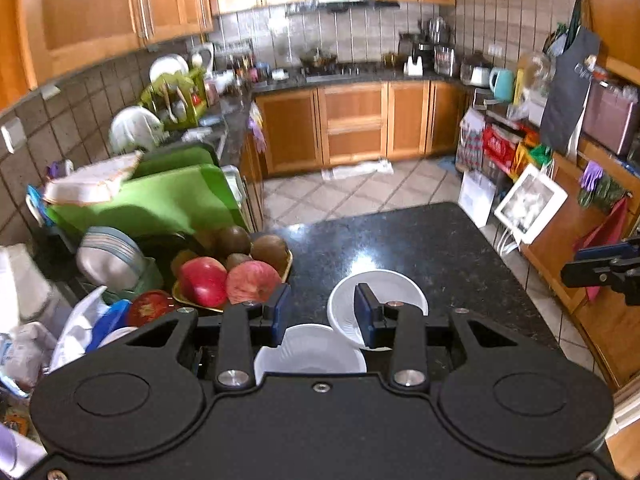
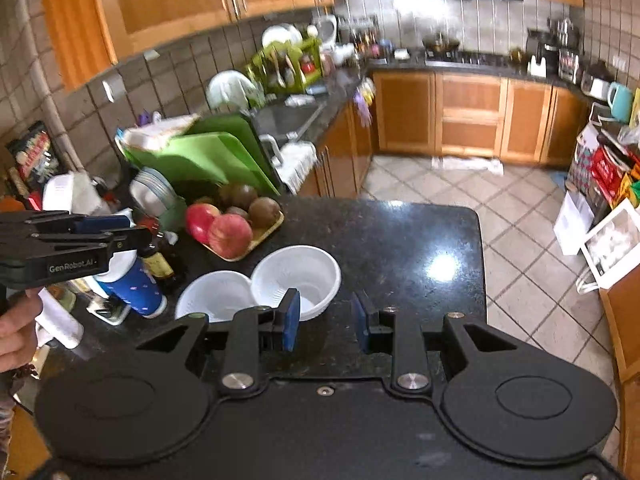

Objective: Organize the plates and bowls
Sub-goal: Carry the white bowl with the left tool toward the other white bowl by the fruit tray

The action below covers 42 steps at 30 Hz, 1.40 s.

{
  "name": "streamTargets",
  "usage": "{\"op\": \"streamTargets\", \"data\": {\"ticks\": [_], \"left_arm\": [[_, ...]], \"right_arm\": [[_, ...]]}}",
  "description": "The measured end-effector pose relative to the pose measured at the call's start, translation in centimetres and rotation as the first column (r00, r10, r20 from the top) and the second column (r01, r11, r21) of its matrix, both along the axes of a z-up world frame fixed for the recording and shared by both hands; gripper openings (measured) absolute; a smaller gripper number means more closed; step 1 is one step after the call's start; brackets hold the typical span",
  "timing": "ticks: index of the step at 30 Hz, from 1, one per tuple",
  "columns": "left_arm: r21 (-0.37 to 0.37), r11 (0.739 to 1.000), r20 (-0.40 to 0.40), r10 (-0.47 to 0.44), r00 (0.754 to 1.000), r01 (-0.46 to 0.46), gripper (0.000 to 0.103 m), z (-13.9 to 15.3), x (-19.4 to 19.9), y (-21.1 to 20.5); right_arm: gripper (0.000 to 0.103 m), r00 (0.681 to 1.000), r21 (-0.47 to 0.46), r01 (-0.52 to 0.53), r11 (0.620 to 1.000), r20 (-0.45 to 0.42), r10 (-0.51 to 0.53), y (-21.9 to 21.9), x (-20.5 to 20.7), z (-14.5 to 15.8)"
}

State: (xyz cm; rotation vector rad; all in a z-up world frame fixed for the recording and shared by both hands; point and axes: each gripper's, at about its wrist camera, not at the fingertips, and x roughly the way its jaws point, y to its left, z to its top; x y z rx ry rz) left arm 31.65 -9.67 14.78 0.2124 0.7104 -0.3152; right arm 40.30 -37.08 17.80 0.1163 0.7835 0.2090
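Two white bowls sit side by side on the black granite counter (image 2: 400, 248). In the right wrist view the farther bowl (image 2: 300, 276) is right of the nearer bowl (image 2: 214, 294). My left gripper (image 1: 322, 316) is open and empty above them: the nearer bowl (image 1: 310, 350) lies under its jaws, the farther bowl (image 1: 384, 292) by its right finger. My right gripper (image 2: 325, 322) is open and empty, just right of the farther bowl, over bare counter. The left gripper also shows at the left edge of the right wrist view (image 2: 128, 230).
A yellow tray of apples and kiwis (image 2: 236, 224) sits behind the bowls. A blue cup (image 2: 134, 284), bottles and clutter stand at the left. Stacked plates (image 1: 108, 256) and green cutting boards (image 1: 160, 196) lie further left. The counter's right edge drops to a tiled floor (image 2: 520, 220).
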Motion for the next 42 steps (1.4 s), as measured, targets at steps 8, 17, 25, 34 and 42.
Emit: {"op": "streamTargets", "data": {"ticks": [8,17,25,34,42], "left_arm": [[0.069,0.998,-0.075,-0.001,0.997,0.006,0.045,-4.7,5.2,-2.5],[0.130,0.992,-0.162,0.022,0.986,-0.001,0.045,-9.2,9.5,-3.6],[0.156,0.988,-0.191,0.037,0.981,-0.007,0.045,-10.2,10.4,-3.8],[0.161,0.987,-0.208,0.023,0.978,0.012,0.045,-11.0,11.0,-4.2],[0.189,0.981,-0.215,-0.003,0.977,0.045,0.042,-11.8,11.2,-4.9]], "right_arm": [[0.030,0.995,-0.017,-0.004,1.000,-0.105,0.002,1.6,7.3,-5.2],[0.028,0.984,-0.044,0.001,0.999,-0.177,-0.009,3.3,12.8,-11.5],[0.028,0.976,-0.026,0.021,0.999,-0.216,-0.026,3.6,15.1,-13.8],[0.028,0.970,-0.037,-0.015,0.999,-0.244,0.005,4.8,15.9,-14.7],[0.024,0.963,-0.044,-0.022,0.999,-0.269,0.009,5.4,16.1,-15.1]]}}
